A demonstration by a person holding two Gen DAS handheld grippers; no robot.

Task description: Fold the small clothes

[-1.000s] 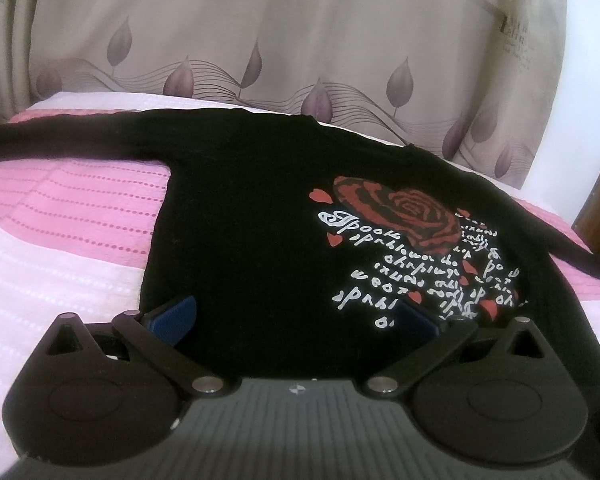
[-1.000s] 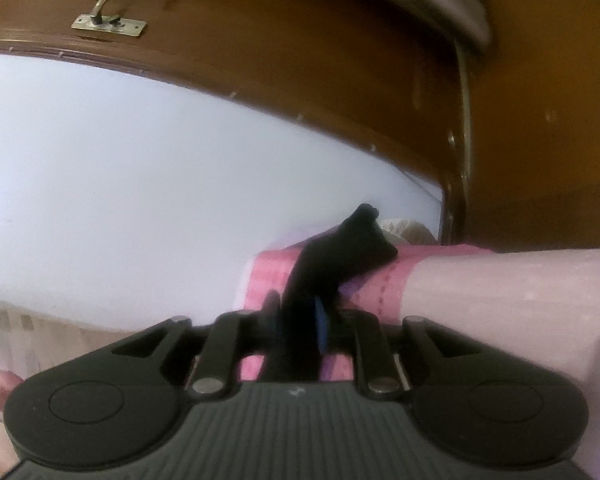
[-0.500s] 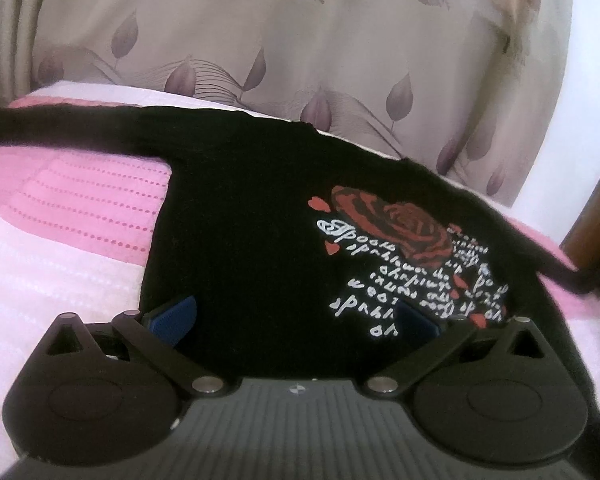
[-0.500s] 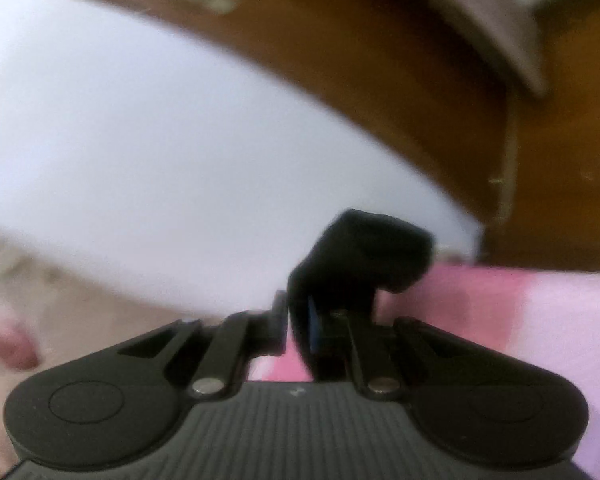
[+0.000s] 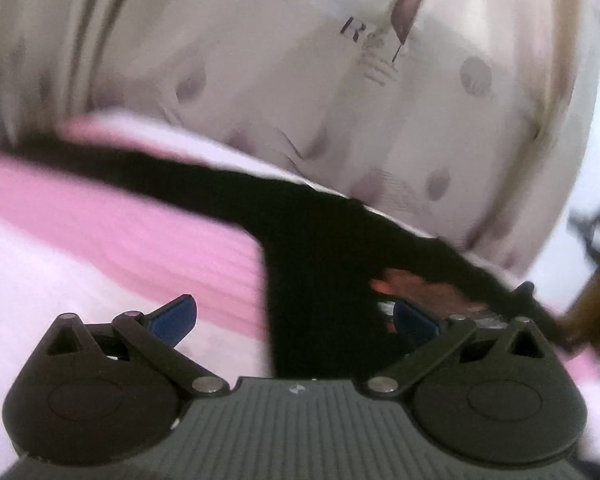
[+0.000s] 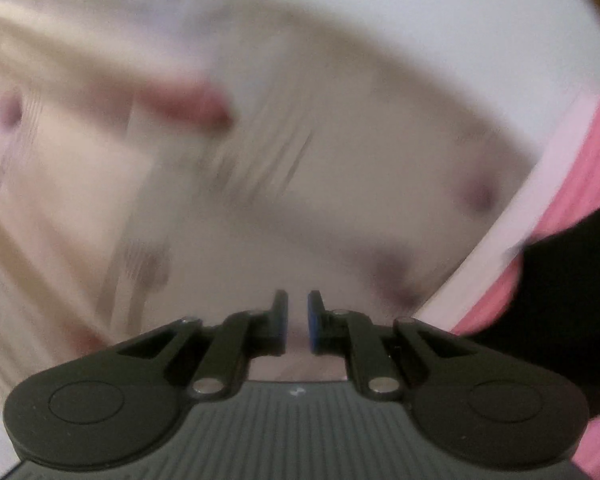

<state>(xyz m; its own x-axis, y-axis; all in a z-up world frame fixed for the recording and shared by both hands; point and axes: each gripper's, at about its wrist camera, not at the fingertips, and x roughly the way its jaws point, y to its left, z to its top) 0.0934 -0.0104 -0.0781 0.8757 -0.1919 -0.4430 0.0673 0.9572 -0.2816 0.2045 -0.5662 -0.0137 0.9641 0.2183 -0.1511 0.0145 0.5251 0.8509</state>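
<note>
A black sweater [image 5: 320, 240] with a blurred red print [image 5: 412, 284] lies on a bedspread [image 5: 100, 232] striped in bright pink and pale pink. Behind it hangs a beige curtain [image 5: 300, 80] patterned with dull purple leaves and dark lettering. Both grippers are black with blue pads: the left gripper [image 5: 294, 316] and the right gripper [image 6: 298, 320].

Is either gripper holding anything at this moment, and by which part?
Nothing is held. The right gripper is shut on nothing; the left gripper is open over the black long-sleeved top.
</note>
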